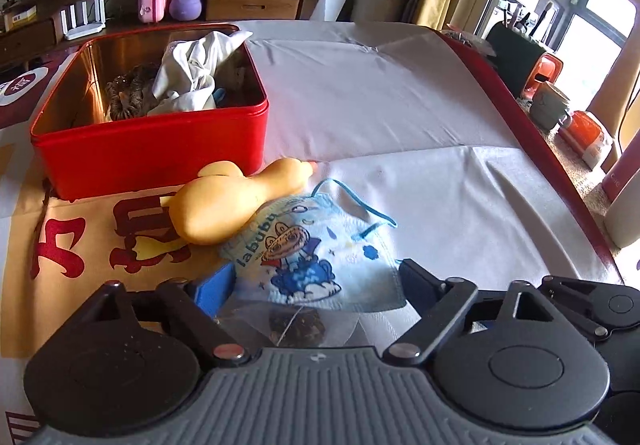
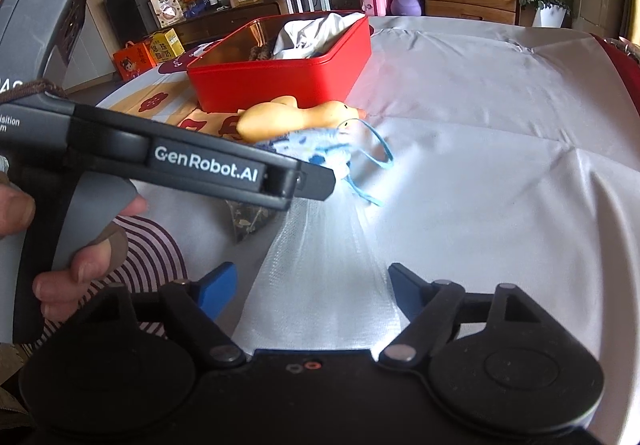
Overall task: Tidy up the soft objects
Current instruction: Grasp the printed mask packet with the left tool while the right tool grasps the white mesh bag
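A blue child's face mask (image 1: 316,253) with a cartoon print lies on the white cloth, partly over a yellow rubber duck toy (image 1: 236,201). My left gripper (image 1: 314,285) straddles the mask's near edge, jaws wide, the blue pad (image 1: 212,293) at its left side; no squeeze shows. Under the mask lies a translucent mesh pouch (image 1: 296,325) with dark contents. In the right wrist view, my right gripper (image 2: 312,285) stands open around a white mesh bag (image 2: 320,265), with a gap at each finger. The mask (image 2: 320,145) and duck (image 2: 296,117) lie beyond it.
A red tin (image 1: 152,153) at the left holds a white cloth (image 1: 192,73) and a brown scrunchie (image 1: 132,93). The table's red edge (image 1: 560,165) runs along the right, with mugs beyond. A hand (image 2: 80,273) holds the left gripper's casing (image 2: 208,165).
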### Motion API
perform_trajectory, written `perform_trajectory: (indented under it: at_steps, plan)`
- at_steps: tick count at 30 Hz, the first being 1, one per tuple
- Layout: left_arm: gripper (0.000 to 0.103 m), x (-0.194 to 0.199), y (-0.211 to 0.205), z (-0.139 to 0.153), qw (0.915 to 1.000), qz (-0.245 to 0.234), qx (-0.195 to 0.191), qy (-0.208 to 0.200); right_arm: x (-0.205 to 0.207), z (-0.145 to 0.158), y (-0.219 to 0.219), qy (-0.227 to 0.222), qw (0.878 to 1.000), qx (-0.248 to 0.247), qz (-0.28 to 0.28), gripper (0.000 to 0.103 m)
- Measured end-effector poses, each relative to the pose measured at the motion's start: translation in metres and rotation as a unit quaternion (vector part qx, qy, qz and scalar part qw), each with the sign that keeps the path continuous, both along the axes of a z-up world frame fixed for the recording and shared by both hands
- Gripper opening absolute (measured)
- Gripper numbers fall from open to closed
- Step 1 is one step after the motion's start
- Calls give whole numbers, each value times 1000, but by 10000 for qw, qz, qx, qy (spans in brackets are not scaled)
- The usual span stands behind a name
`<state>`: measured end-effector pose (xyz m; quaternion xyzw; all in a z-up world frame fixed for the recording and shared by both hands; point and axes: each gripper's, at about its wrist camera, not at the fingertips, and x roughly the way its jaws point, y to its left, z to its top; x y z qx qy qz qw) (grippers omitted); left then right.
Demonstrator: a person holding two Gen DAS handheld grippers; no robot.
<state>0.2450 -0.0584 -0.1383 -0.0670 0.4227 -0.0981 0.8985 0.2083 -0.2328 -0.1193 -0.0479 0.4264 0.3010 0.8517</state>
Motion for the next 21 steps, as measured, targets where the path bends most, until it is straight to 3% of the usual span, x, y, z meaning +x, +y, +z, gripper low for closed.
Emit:
perform_trajectory:
  at_steps: [4, 11, 21]
  plan:
    - [70, 0, 6, 2, 9999, 91, -80, -16, 3, 0, -3, 10, 10000, 42, -86, 68]
    - [60, 2, 20, 7, 9994, 313, -170, -51, 3, -1, -4, 45, 9999, 21, -159, 46]
    - [18, 4, 37, 9, 9974, 557, -444, -68, 1, 5, -10, -3, 9996, 56, -289, 21]
